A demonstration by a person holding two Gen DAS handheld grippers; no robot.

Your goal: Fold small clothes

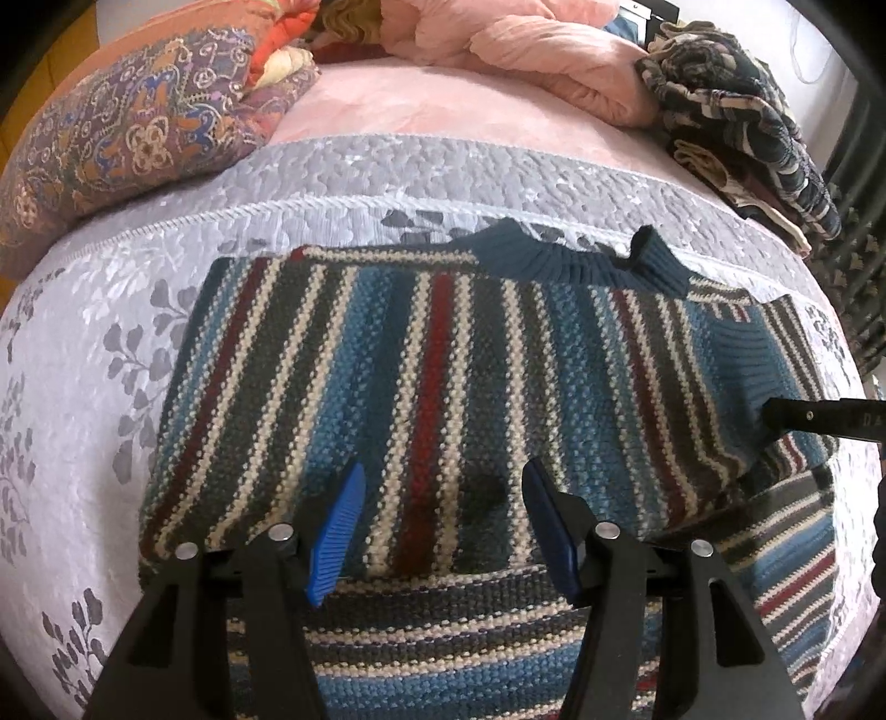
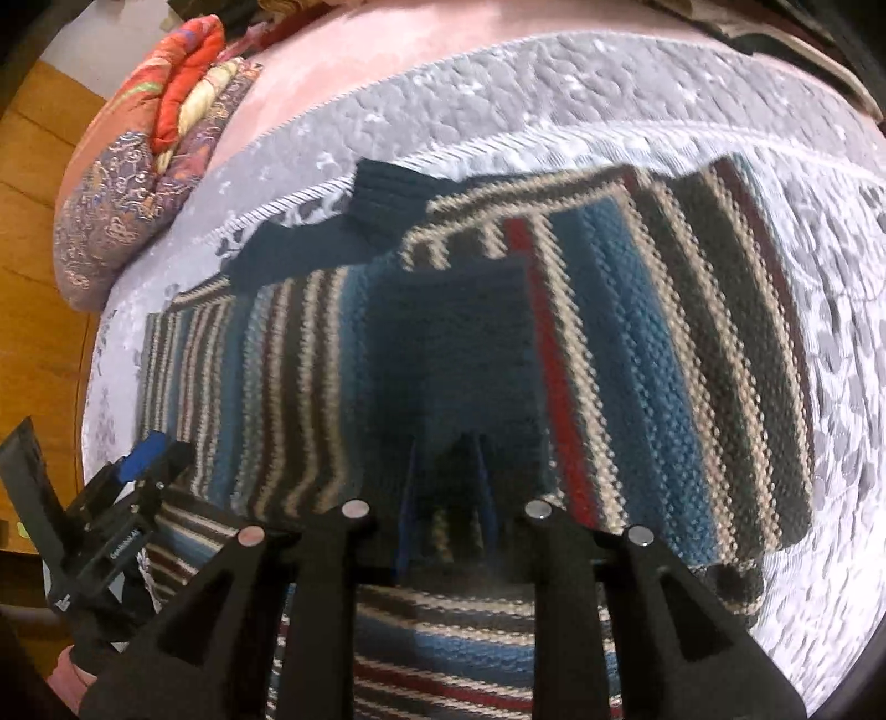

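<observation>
**Left wrist view: striped sweater lies half-folded on the bed, both tools poised at its near edge**

Left wrist camera looks down the left hand-held gripper [image 1: 443,520], its blue-padded fingers [image 1: 338,531] spread apart and empty, hovering just over the near fold of the striped sweater [image 1: 443,360]. The sweater lies straight ahead of that tool, spread flat on the lilac bedspread [image 1: 83,343], its long axis running side to side across the view. A lower layer with crosswise stripes shows nearest the camera, beneath an upper panel whose stripes run away from it. Beyond that, the dark teal ribbed collar [image 1: 576,260] sits at the sweater's far edge. The right hand-held gripper [image 2: 446,482] hangs over the sweater's right part; its fingers look drawn close together, but blur and shadow hide whether they pinch any knit, so I cannot tell. Judged from this, the left tool is nearer the sweater's middle, and the next fold likely carries the near edge toward the collar. Farther from the sweater lie a patterned quilt [image 1: 127,127] and a pink blanket [image 1: 526,50].
</observation>
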